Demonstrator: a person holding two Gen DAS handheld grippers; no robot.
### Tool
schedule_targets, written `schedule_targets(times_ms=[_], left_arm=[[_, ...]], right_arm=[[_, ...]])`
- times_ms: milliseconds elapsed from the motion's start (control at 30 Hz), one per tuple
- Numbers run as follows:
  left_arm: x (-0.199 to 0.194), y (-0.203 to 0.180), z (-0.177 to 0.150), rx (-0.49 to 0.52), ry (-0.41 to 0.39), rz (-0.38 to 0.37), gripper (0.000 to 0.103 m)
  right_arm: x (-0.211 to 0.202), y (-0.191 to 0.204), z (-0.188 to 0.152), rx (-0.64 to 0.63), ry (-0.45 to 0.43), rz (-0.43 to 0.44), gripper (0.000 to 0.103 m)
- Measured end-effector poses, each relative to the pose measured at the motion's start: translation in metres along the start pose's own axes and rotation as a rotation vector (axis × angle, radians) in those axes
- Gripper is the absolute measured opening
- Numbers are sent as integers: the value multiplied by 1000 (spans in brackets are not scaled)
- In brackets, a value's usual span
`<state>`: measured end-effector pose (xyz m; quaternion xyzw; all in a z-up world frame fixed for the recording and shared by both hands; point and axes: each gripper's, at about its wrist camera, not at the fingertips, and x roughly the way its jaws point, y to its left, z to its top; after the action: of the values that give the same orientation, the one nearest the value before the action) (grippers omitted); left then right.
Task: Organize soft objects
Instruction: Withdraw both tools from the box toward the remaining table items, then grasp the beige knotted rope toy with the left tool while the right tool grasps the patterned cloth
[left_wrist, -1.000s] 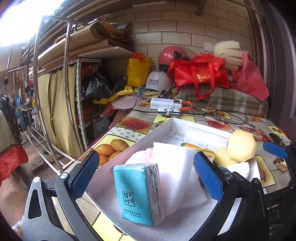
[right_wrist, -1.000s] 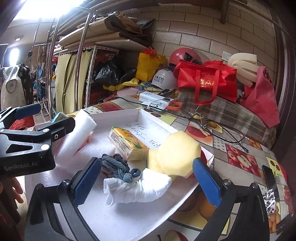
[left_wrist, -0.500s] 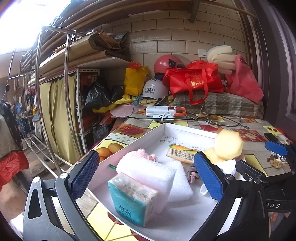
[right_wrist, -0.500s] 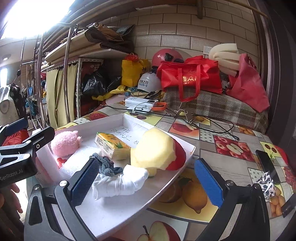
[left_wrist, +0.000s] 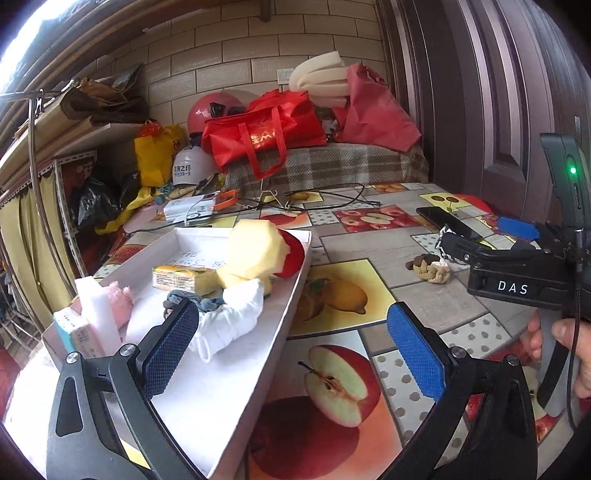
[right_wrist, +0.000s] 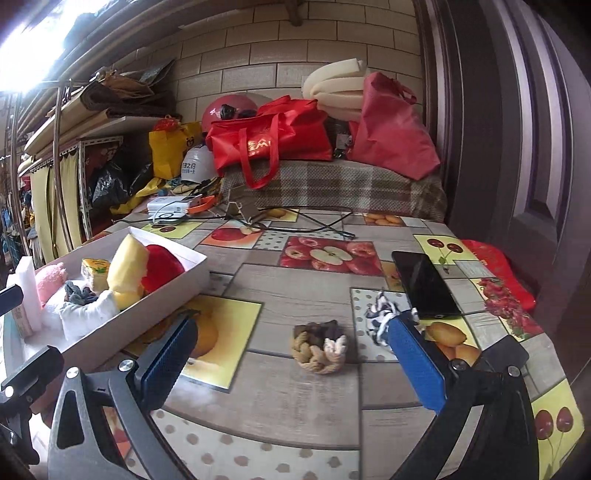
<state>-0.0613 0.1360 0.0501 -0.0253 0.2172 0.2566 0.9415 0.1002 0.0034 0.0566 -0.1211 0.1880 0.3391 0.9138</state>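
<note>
Hovering wide open and empty, right gripper (right_wrist: 291, 360) over braided rope knot (right_wrist: 319, 345), left gripper (left_wrist: 291, 343) by white tray (left_wrist: 236, 391).

Wide-open blue-padded right gripper (right_wrist: 291, 354) over fruit-print tablecloth (right_wrist: 295, 284); braided tan rope knot (right_wrist: 319, 349) dead centre, white cardboard tray (right_wrist: 184, 278) at nine o'clock, black phone (right_wrist: 424, 282) at two.

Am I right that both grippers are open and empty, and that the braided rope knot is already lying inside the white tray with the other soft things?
Not quite: the braided rope knot is outside the white tray, lying on the fruit-print tablecloth, as the right wrist view shows. The rest holds: the left gripper and right gripper are both open and empty.
</note>
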Motion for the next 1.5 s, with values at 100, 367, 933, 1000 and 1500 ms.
schedule_targets(times_ms=[100, 367, 933, 1000, 1500], left_arm=[[13, -15, 4, 10, 44, -8, 103], [49, -61, 11, 155, 139, -47, 103], [147, -151, 44, 323, 292, -222, 103], [155, -156, 47, 339, 300, -213, 102], [140, -160, 52, 336, 206, -210, 33]], right_arm=[[7, -33, 0, 51, 35, -25, 103], [53, -80, 2, 160, 195, -11, 101], [93, -84, 4, 169, 317, 98, 42], [94, -83, 4, 164, 321, 92, 42], [78, -79, 9, 136, 222, 74, 42]])
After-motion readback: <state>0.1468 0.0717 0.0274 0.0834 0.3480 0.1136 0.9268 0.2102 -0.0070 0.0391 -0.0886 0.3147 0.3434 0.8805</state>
